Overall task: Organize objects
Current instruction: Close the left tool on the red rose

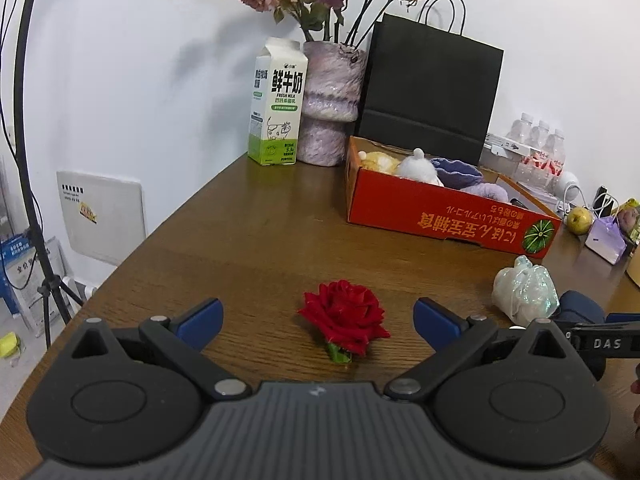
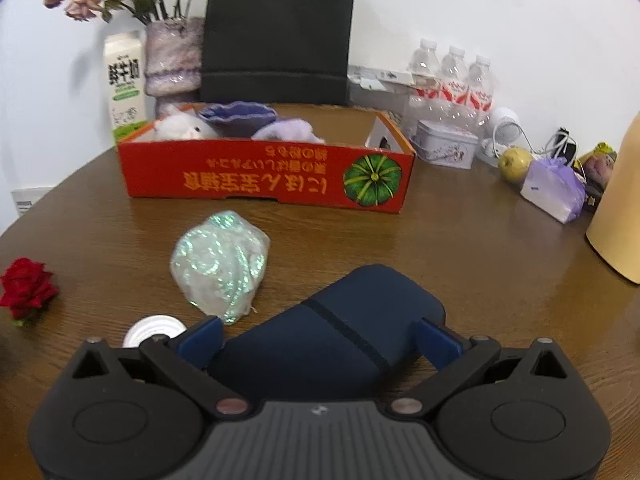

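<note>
Brown wood-grain table (image 1: 260,232) w/ red cardboard box (image 2: 264,178) sitting at back, already holding 3 plush things, prob the drop spot. L gripper (image 1: 318,320) hovering wide open round 1 red rose head (image 1: 344,316); R gripper (image 2: 320,340) open, straddling 1 navy soft pouch (image 2: 332,328), not yet clamping; 1 iridescent wrapped bundle (image 2: 220,264) waiting beside it

A red rose head (image 1: 343,316) with a short green stem stub lies on its side on the brown wooden table (image 1: 260,232). Right of it rests a crinkled iridescent white plastic bundle (image 2: 219,265), and nearer still a dark navy soft pouch (image 2: 340,344) lies flat. Behind stands an open red cardboard box (image 2: 264,178) holding plush toys (image 2: 182,126).
</note>
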`<state>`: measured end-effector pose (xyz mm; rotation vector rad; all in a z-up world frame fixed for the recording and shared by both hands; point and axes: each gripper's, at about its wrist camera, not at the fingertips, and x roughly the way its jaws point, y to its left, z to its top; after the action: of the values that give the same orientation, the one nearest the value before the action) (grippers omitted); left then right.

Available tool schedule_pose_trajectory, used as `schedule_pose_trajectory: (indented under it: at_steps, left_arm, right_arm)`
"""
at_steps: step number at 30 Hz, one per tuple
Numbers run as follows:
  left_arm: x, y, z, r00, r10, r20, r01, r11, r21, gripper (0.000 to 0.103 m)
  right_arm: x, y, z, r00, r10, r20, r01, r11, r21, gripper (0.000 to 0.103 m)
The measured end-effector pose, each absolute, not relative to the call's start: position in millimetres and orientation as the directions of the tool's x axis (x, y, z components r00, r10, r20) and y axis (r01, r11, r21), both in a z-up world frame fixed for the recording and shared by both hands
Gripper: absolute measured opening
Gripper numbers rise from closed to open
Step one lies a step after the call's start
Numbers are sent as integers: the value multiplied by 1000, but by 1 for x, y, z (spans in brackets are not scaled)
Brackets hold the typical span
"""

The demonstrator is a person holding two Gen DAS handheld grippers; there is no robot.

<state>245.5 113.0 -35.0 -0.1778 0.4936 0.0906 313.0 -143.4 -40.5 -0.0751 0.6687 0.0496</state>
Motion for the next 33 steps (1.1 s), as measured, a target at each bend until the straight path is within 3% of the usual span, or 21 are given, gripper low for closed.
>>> schedule_pose_trajectory:
  at_steps: [8,23,29,33]
  left_arm:
    - [243,114,-38,872,51,-487,-139,979,-148,103]
    - [248,112,-44,856,80,-511,-164,979,-122,103]
    - [253,103,-46,842,89,-532,-151,986,-75,103]
    - [261,96,-44,826,86,-557,-126,991,-34,103]
  right_arm:
    - [310,-148,-47,778,39,-627,-93,994,-54,101]
    - [284,-196,-50,756,182,-628,-234,972,0,73]
    - [288,-201,-52,758,197,-622,-252,968,-1,76]
    - [297,-197,-54,754,207,-623,-261,965,5,88]
